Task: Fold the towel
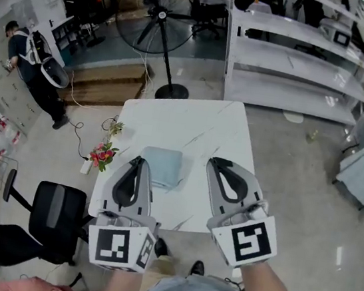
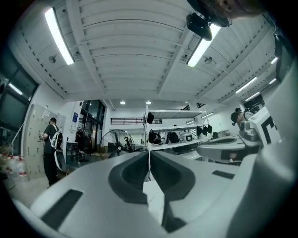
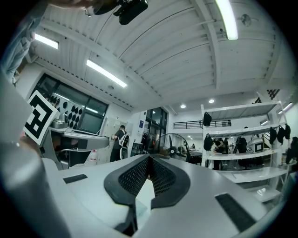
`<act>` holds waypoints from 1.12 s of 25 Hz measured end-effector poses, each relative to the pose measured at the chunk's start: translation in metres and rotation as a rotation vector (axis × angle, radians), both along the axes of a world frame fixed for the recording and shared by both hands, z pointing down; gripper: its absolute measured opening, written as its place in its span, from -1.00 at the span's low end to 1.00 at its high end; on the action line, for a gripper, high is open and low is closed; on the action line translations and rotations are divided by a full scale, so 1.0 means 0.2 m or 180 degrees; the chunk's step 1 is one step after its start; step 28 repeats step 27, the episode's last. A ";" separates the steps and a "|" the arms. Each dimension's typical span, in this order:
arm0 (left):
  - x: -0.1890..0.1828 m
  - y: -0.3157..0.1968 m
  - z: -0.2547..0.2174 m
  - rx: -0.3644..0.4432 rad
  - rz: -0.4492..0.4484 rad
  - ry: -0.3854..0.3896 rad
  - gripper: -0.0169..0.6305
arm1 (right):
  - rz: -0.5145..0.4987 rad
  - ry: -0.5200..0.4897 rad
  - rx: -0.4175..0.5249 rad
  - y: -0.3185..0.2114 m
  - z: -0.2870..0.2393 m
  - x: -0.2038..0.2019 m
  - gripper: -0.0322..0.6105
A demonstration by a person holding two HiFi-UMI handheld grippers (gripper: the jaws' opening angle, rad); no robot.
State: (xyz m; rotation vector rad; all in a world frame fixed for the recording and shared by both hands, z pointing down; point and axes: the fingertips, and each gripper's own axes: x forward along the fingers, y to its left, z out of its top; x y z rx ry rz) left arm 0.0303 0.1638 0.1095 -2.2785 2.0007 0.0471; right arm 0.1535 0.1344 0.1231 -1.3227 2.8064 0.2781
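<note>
The light blue towel (image 1: pixel 163 166) lies folded into a small rectangle on the white table (image 1: pixel 191 126), toward the table's six o'clock edge. At the towel's nine o'clock is the left gripper (image 1: pixel 139 161), with its jaws clenched together on nothing (image 2: pixel 149 155). Its tip overlaps the towel's edge in the head view, though it probably hovers above. At three o'clock, apart from the towel, the right gripper (image 1: pixel 214 161) is likewise pressed closed and empty (image 3: pixel 149 160). A standing fan (image 1: pixel 161 16) stands beyond the table at eleven o'clock.
</note>
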 end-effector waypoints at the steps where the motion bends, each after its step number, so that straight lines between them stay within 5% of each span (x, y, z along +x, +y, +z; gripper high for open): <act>1: 0.00 0.00 0.00 -0.0006 -0.0006 -0.0003 -0.90 | -0.0006 0.0002 -0.0001 0.00 0.00 0.00 -0.86; 28: 0.02 0.01 0.01 -0.0074 0.0042 -0.0088 -0.90 | -0.0074 0.0003 -0.0023 0.01 0.01 -0.03 -0.86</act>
